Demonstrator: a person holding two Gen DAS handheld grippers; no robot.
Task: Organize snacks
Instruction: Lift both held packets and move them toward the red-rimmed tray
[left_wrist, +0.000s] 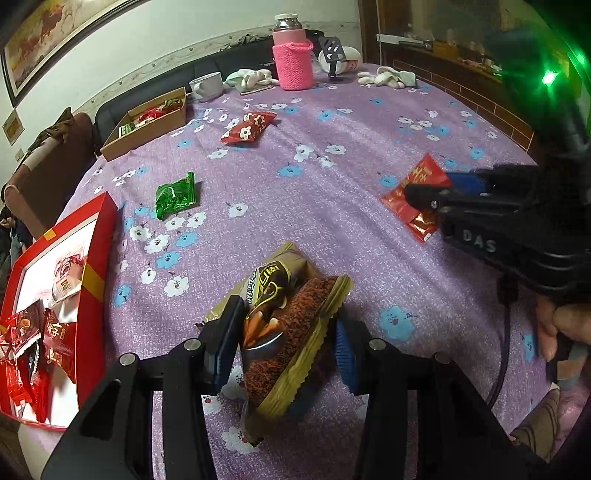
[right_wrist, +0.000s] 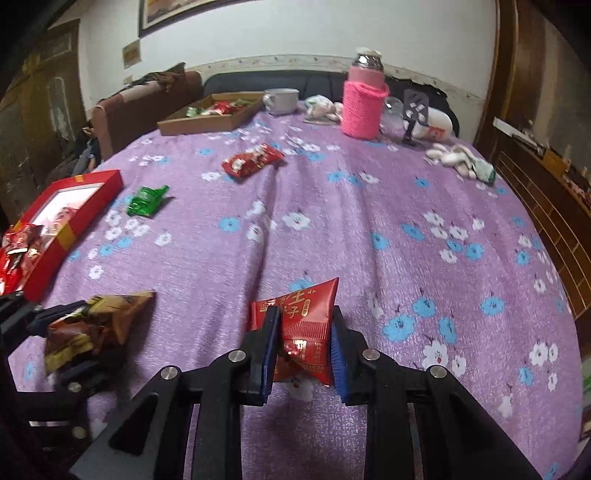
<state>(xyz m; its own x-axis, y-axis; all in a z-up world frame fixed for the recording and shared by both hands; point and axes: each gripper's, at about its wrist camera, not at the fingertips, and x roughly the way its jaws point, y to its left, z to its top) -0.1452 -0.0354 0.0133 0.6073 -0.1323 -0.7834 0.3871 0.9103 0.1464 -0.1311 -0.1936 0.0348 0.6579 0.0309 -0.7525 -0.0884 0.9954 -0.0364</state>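
Note:
My left gripper (left_wrist: 286, 325) is shut on a brown and gold snack packet (left_wrist: 284, 332) and holds it just above the purple flowered tablecloth (left_wrist: 332, 221). It also shows at the left of the right wrist view (right_wrist: 88, 328). My right gripper (right_wrist: 304, 343) is shut on a red snack packet (right_wrist: 303, 332), which also shows in the left wrist view (left_wrist: 417, 195). A green packet (left_wrist: 175, 195) and a red flowered packet (left_wrist: 247, 127) lie loose on the cloth. A red box (left_wrist: 94, 280) with several red packets stands at the left edge.
A brown cardboard tray (left_wrist: 147, 129) with snacks sits at the far left. A white mug (left_wrist: 207, 86), a pink knitted flask (left_wrist: 291, 55), gloves (left_wrist: 388, 77) and a phone stand (left_wrist: 334, 55) line the far edge. A sofa lies behind the table.

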